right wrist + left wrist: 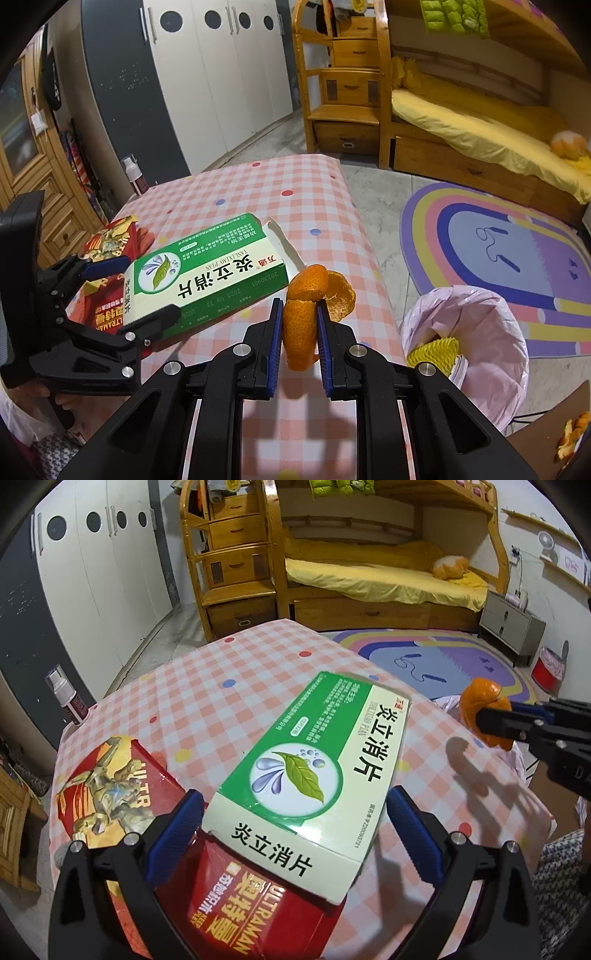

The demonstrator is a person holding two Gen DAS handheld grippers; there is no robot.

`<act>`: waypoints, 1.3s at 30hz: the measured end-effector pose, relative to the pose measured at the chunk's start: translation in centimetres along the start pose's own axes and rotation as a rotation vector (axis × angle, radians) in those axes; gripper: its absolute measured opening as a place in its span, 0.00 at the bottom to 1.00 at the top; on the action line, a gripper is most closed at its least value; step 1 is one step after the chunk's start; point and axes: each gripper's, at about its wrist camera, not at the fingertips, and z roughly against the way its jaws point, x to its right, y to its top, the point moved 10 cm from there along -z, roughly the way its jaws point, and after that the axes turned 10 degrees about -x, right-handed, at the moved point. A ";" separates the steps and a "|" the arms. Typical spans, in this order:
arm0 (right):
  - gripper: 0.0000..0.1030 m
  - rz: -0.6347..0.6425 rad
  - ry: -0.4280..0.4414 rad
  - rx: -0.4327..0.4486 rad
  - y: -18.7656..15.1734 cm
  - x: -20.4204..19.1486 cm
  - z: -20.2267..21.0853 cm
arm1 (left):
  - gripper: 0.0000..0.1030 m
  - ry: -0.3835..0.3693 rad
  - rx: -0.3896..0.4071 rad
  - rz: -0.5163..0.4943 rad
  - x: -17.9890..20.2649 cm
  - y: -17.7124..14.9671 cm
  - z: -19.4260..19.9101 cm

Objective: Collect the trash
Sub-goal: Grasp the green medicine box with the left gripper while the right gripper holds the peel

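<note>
A green and white medicine box (306, 771) lies on the checkered table (229, 686), partly on a red Ultraman box (122, 790). My left gripper (295, 812) is open with its blue fingers on either side of the medicine box's near end; it also shows in the right wrist view (125, 291). My right gripper (298, 328) is shut on an orange peel (301, 325) and holds it above the table's right edge. The peel (484, 705) and right gripper (491, 722) show at the right of the left wrist view. The medicine box (210, 273) has an open flap at its far end.
A bin lined with a pink bag (476, 328) stands on the floor right of the table and holds yellow foam netting (432, 350). More peel (572, 435) lies on a brown surface at the lower right. A spray bottle (66, 698) stands at the table's far left. A rug (498, 251) and bunk bed (380, 572) lie beyond.
</note>
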 end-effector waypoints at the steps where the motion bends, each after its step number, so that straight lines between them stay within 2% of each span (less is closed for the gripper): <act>1: 0.18 -0.003 0.000 0.001 0.0 0.1 0.0 | 0.93 0.001 -0.009 -0.017 0.2 -0.1 -0.2; 7: 0.18 -0.009 -0.001 0.000 0.2 0.0 0.1 | 0.93 -0.023 -0.072 -0.104 2.1 -0.9 -1.2; 11: 0.18 -0.011 -0.021 -0.003 0.1 0.1 0.4 | 0.93 -0.116 -0.031 -0.101 3.0 -1.0 0.7; 13: 0.18 -0.018 -0.033 -0.006 -0.2 0.4 0.7 | 0.93 -0.132 -0.012 -0.080 2.6 -1.0 1.5; 15: 0.18 -0.027 -0.046 -0.012 -0.6 0.8 0.8 | 0.93 -0.095 -0.001 -0.032 1.2 -0.8 1.7; 18: 0.18 -0.015 -0.049 -0.012 -0.7 0.9 1.0 | 0.93 -0.078 -0.016 0.043 0.3 -0.6 1.2; 22: 0.18 -0.009 -0.035 0.025 -0.1 0.9 1.7 | 0.93 -0.082 -0.045 0.070 0.6 -0.4 0.4; 24: 0.18 -0.015 -0.020 0.052 0.0 1.2 2.2 | 0.93 -0.092 -0.013 0.059 1.1 0.0 0.7; 27: 0.18 -0.037 0.005 0.068 0.4 1.9 2.3 | 0.93 -0.013 -0.028 0.004 1.2 0.0 -0.4; 30: 0.18 -0.075 0.024 0.059 0.6 2.7 2.0 | 0.93 -0.032 -0.032 0.004 1.5 0.3 -0.5; 35: 0.18 -0.023 0.009 0.094 0.9 1.9 2.8 | 0.93 0.001 -0.019 -0.095 3.2 0.2 -0.8; 39: 0.18 -0.025 0.006 0.094 0.8 2.0 2.8 | 0.93 -0.007 -0.075 -0.061 2.5 0.0 -2.6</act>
